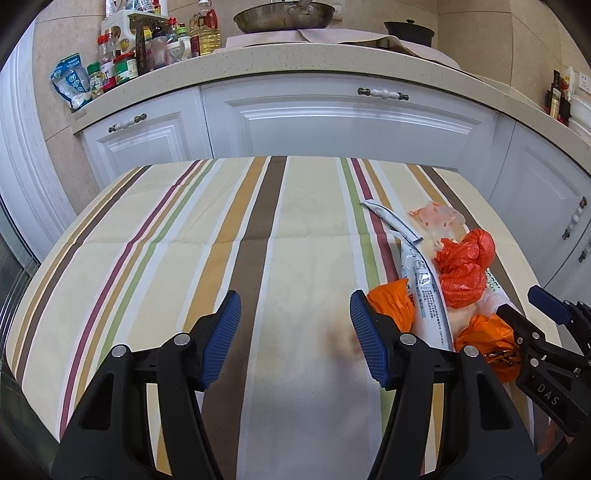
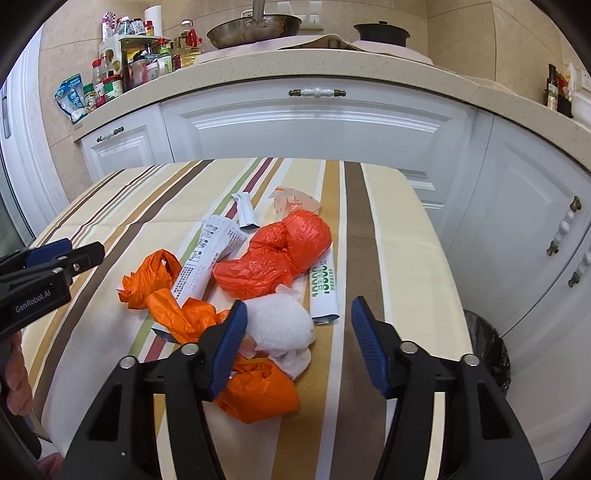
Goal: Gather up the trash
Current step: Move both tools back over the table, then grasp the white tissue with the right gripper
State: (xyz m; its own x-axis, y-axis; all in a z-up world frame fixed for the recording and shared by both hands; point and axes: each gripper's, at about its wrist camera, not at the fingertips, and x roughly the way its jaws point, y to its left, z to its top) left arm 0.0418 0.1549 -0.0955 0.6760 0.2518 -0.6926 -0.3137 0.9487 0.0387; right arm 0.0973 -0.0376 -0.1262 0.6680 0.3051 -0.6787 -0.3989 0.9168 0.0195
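A heap of trash lies on the striped tablecloth [image 2: 373, 236]: a red-orange plastic bag [image 2: 280, 254], twisted orange bags [image 2: 159, 284], a crumpled white tissue [image 2: 284, 325], printed white wrappers [image 2: 210, 258] and a small grey sachet [image 2: 245, 212]. My right gripper [image 2: 299, 332] hangs open just over the near side of the heap. The tissue lies between its fingers, close to the left one, and the pads are not pressing it. My left gripper [image 1: 295, 325] is open over bare cloth, with the heap [image 1: 461, 273] just past its right finger [image 1: 364, 325].
A dark bin [image 2: 487, 350] lined with a black bag stands on the floor by the table's right edge. Behind the table run white cabinets [image 1: 332, 122] under a speckled counter [image 1: 295, 59] with bottles [image 1: 147, 51], a pan [image 1: 284, 16] and a black pot [image 1: 408, 31].
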